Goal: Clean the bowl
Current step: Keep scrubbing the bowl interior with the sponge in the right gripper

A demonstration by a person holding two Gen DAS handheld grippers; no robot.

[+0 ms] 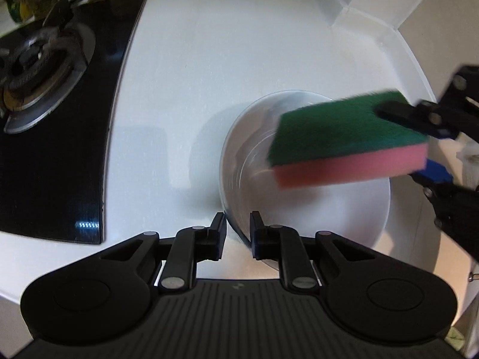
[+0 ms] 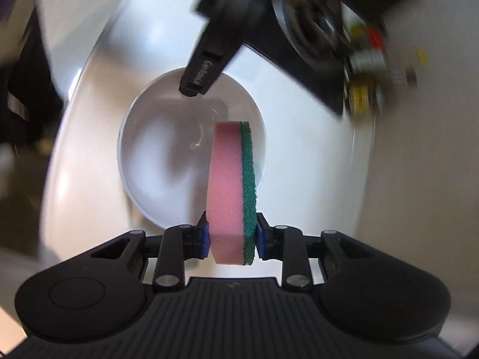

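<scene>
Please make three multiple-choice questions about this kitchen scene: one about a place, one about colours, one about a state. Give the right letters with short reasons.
1. Where is the gas stove, in the left wrist view?
A. left of the bowl
B. right of the bowl
C. inside the bowl

2. Which colours has the sponge?
A. yellow and blue
B. pink and green
C. all white

3. The right hand-held gripper is:
A. empty
B. shut on the sponge
C. holding a spoon

Answers:
1 A: black gas stove lies left of the round white bowl.
2 B: rectangular pink-and-green sponge.
3 B: right hand-held gripper pads press it.
</scene>
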